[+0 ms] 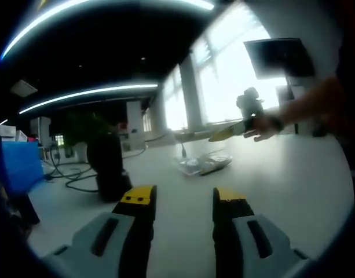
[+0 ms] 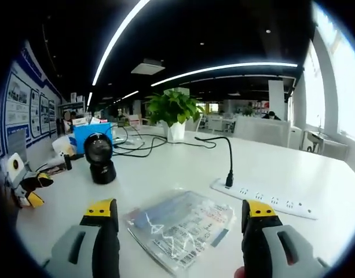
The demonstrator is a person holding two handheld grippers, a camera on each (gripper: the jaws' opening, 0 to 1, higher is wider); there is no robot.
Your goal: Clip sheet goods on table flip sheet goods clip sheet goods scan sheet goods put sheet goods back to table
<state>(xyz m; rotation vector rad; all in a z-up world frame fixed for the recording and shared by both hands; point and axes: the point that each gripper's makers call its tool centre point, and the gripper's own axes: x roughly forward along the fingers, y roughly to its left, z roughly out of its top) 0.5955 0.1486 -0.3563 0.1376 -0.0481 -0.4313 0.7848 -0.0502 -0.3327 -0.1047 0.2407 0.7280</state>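
The sheet goods, a clear plastic packet (image 2: 180,229) with printed labels and a barcode, lie flat on the white table (image 2: 165,174). In the right gripper view my right gripper (image 2: 179,211) is open, its yellow-tipped jaws standing wide to either side of the packet with nothing held. The left gripper view shows the packet (image 1: 203,164) farther off, and a hand holds the right gripper (image 1: 232,132) above and just beyond it. My left gripper (image 1: 182,200) is open and empty, well short of the packet. A black barcode scanner (image 2: 100,156) stands on the table.
A white power strip (image 2: 264,200) with a black cable lies right of the packet. The scanner (image 1: 108,165) stands left of my left gripper. Behind are a blue box (image 2: 90,133), loose cables (image 2: 136,147) and a potted plant (image 2: 174,110). The left gripper (image 2: 28,188) is at the far left edge.
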